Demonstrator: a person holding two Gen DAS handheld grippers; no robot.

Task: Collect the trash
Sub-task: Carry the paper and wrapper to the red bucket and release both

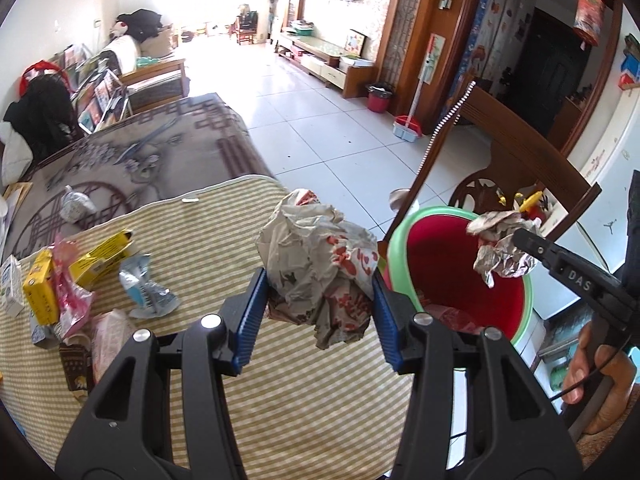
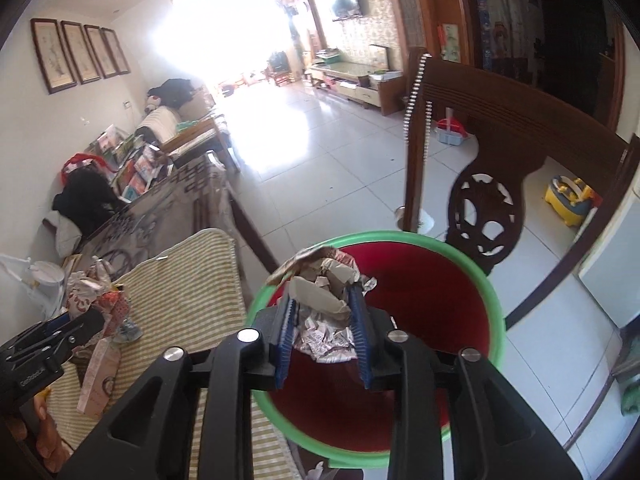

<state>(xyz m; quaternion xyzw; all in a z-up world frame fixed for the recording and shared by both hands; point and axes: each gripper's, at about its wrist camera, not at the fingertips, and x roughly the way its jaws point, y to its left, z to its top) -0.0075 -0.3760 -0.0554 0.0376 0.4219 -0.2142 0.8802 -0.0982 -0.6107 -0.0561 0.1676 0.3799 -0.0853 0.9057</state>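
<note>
Right wrist view | right claw (image 2: 322, 334) over red bin (image 2: 494, 302), frame centre; crumpled wad (image 2: 326, 312) between loosened pads, seemingly not pinched | spread wider, let it fall inside rim | left claw (image 1: 320, 312) clenched on paper wrapper (image 1: 320, 264), counter (image 1: 224, 216) edge; bring over bin next

R gripper (image 2: 322, 330), lower centre of frame, over a red bin w/ green rim (image 2: 490, 292); crumpled paper wad (image 2: 326, 300) sits between its blue pads, grip can't be judged. Lower left: L gripper (image 2: 86, 326) w/ red-printed wrapper (image 2: 106, 300) over striped cloth (image 2: 188, 280). Carved wooden chair (image 2: 486, 152) behind bin, centre right.
</note>
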